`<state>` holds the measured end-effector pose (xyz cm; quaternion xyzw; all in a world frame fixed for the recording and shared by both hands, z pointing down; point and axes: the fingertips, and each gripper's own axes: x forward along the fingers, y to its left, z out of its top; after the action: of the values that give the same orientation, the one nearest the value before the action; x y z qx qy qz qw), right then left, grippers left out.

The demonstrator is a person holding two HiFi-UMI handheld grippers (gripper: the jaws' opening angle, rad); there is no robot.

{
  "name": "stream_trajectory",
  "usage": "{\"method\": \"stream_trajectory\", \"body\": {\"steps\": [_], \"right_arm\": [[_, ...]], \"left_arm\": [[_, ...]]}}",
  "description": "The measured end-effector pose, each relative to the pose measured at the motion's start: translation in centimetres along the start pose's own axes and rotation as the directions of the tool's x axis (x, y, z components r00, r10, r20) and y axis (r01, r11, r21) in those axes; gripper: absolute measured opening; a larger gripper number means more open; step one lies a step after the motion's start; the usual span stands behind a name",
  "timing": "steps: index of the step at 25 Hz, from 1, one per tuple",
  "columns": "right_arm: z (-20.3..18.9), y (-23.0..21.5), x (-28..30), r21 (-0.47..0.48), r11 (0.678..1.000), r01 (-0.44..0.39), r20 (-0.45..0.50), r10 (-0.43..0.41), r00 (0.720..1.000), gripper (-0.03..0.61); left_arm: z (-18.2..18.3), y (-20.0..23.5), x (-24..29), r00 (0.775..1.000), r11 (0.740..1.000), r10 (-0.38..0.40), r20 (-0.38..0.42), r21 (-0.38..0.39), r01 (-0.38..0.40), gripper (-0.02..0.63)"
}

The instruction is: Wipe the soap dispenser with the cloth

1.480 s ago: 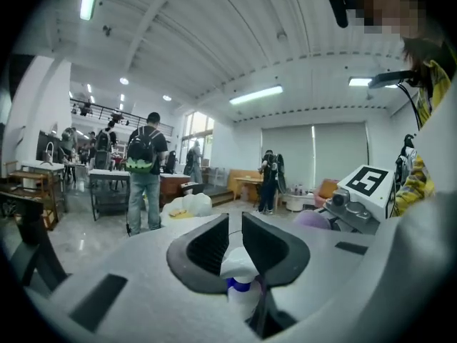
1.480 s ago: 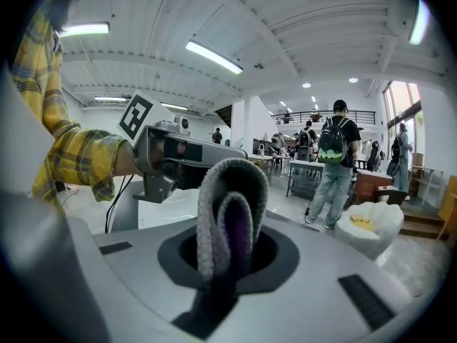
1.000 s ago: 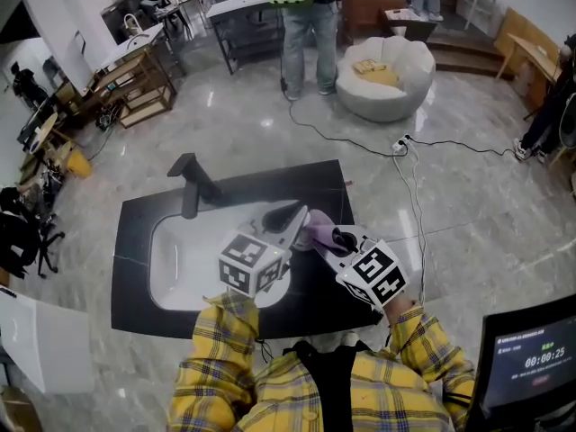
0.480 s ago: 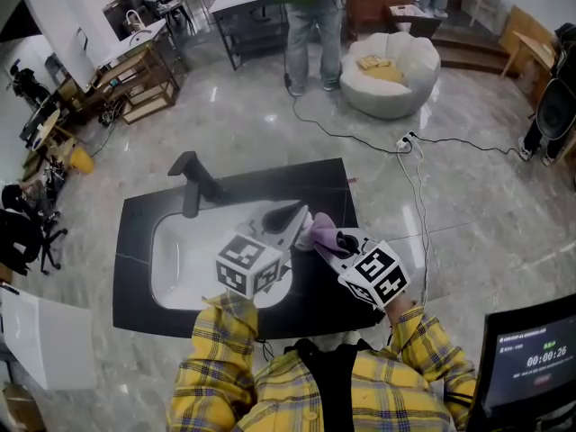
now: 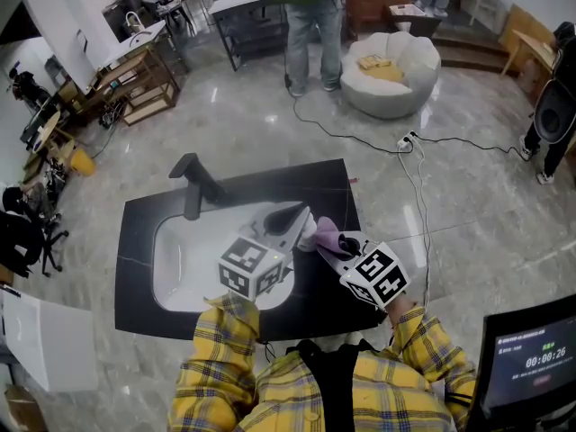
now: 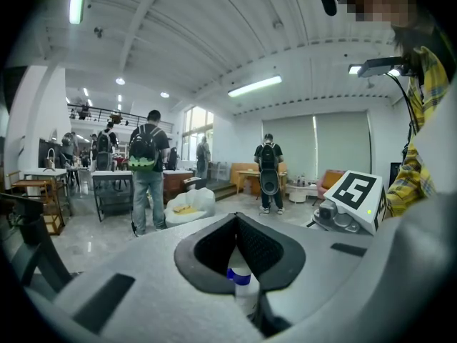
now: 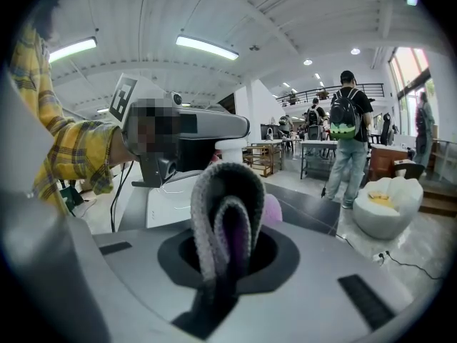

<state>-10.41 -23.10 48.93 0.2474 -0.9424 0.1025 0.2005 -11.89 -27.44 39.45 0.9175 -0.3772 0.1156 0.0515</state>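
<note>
Operator from above: yellow plaid sleeves (image 5: 220, 354) with dark and white cross-lines, and a black band (image 5: 328, 381) at the chest. The left hand-held gripper (image 5: 299, 216) and right hand-held gripper (image 5: 331, 239) have pale grey shells, black pads and white marker cubes (image 5: 252, 266).

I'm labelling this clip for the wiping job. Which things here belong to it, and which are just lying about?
In the job: soap dispenser, clamped in the left claw; cloth, gripped in the right claw.
Just about: faucet, sink, beanbag, power strip, timer screen.
</note>
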Motion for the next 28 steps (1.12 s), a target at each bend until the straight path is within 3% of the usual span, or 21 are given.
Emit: {"method": "stream_trajectory", "body": {"steps": [28], "right_arm": [[-2.4, 0.6, 1.6, -0.126, 0.992, 0.012, -0.13, -0.029, 0.991, 0.048]], "left_arm": [[-0.4, 0.4, -0.3, 1.0, 1.0, 0.0, 0.007, 0.014, 0.0, 0.006]]}}
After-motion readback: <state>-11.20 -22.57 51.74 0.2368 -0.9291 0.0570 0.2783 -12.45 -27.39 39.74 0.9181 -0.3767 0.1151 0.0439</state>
